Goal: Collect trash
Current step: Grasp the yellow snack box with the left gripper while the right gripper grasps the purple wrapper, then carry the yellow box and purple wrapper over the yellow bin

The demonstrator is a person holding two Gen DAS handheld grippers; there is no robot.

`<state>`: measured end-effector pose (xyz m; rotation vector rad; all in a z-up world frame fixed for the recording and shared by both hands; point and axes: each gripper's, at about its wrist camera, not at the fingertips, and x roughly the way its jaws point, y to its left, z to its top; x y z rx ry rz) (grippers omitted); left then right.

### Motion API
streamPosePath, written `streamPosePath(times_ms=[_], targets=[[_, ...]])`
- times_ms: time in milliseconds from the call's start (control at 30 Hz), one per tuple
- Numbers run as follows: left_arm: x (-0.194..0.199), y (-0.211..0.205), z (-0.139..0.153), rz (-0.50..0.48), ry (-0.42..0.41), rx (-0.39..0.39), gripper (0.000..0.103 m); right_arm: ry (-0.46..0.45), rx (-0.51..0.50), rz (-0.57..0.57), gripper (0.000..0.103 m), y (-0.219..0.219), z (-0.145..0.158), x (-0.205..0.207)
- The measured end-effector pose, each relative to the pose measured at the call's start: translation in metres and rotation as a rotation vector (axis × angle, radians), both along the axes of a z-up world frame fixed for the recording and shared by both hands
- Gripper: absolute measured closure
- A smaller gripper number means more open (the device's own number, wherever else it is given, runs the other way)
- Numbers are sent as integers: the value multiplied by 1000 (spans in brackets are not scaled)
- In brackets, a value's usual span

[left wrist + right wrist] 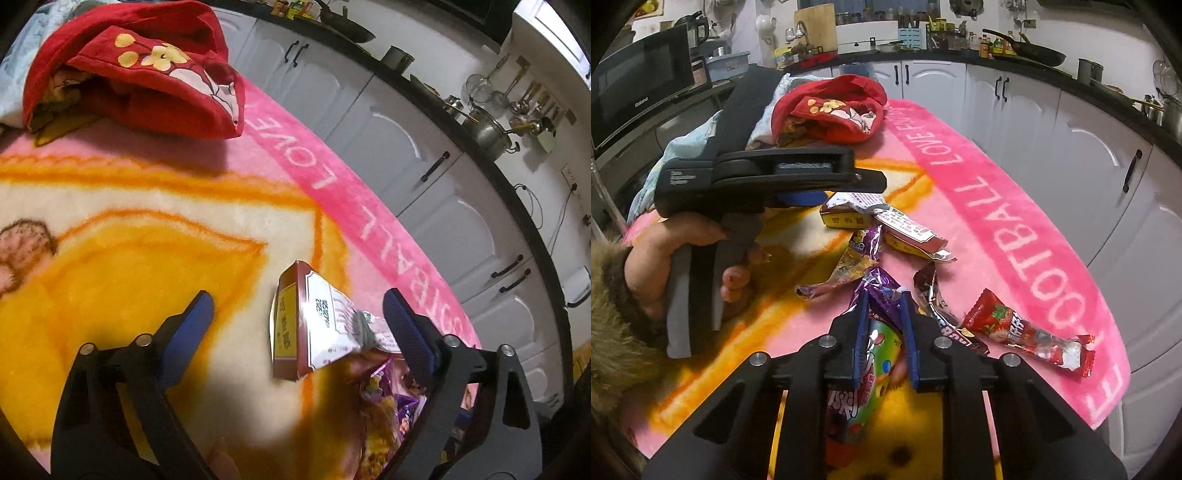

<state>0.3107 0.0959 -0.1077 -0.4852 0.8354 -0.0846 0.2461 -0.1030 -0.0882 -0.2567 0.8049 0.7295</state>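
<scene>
The left gripper [299,314] comes in over the blanket with its jaws wide apart, nothing pressed between the blue pads; the torn box wrapper [314,325] sits in the gap, nearer the right-hand pad than the left, touching neither as far as I can tell; its long axis runs near-to-far along the fingers, so the jaws straddle its narrow width; that's the relation the next squeeze hangs on, and I'd judge a small shift right would centre it.

Over to the right gripper [884,306]; jaws drawn close together and clamped on a purple wrapper [882,284], crinkled foil bunched between the pads, with a colourful candy bag [866,373] lying beneath the fingers; whether that bag is also caught I cannot tell.

From the right wrist view the left hand [683,266] with its tool is plainly the nearer to the torn box wrapper [886,221] on the far side of the pile; a red strawberry wrapper [1030,328] and a dark brown wrapper [934,295] lie loose to the right.

The surface is a soft pink and yellow fleece blanket [110,221], so the litter can sink and slide; a red cloth [140,70] sits at the far end; white kitchen cabinets [424,147] run behind.
</scene>
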Motion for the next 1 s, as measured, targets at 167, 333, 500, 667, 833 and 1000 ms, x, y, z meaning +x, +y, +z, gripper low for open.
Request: streamPosePath(times_ms=[167, 333, 500, 667, 833, 1000], targets=[[2, -3, -1, 10, 10, 45, 51, -1, 13, -4, 89, 0, 1, -2], [-1, -7, 2, -22, 4, 66, 69, -14, 35, -16, 90, -1, 6, -6], [-10, -7, 7, -20, -10, 89, 73, -33, 59, -12, 90, -5, 16, -13], [-26, -3, 13, -4, -28, 107, 73, -43, 70, -13, 90, -8, 23, -19], [-51, 14, 25, 59, -72, 114, 73, -50, 93, -12, 91, -12, 28, -28], [-80, 28, 44, 110, -131, 147, 73, -70, 118, -23, 91, -14, 35, -33]])
